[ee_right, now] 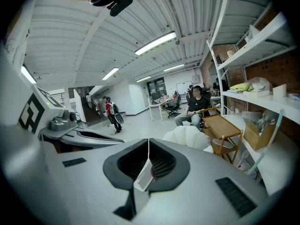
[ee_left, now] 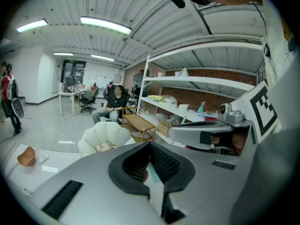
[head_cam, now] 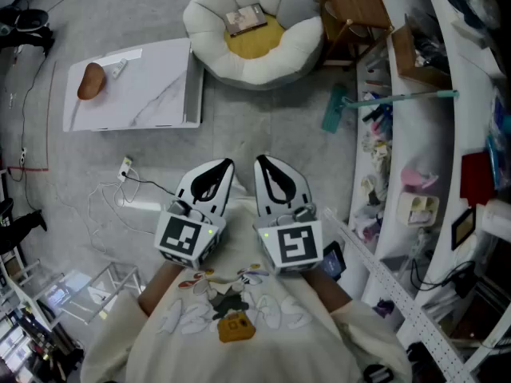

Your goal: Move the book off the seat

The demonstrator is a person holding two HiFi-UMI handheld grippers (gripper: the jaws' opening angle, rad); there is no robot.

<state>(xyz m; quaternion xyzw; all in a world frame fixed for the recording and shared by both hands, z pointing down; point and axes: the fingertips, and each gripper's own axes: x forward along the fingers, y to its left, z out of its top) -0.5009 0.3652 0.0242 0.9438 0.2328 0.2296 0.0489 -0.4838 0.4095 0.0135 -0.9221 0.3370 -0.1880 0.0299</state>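
The book (head_cam: 245, 19) lies on the yellow middle of a round white cushion seat (head_cam: 291, 42) at the far end of the floor. My left gripper (head_cam: 229, 164) and right gripper (head_cam: 259, 160) hang side by side close to the person's chest, well short of the seat. Both are shut with nothing between the jaws. In the left gripper view the seat (ee_left: 105, 132) and the book (ee_left: 104, 146) show beyond the shut left gripper (ee_left: 150, 145). From the right gripper (ee_right: 149, 142) only the seat (ee_right: 187, 136) is seen; the book is hidden.
A low white table (head_cam: 152, 94) with a brown object (head_cam: 90, 80) stands left of the seat. A wooden cart (head_cam: 351, 2) is at the seat's right. Cluttered shelves (head_cam: 415, 134) run along the right, with a teal broom (head_cam: 339, 106) leaning there. Cables (head_cam: 120, 194) lie on the floor at left.
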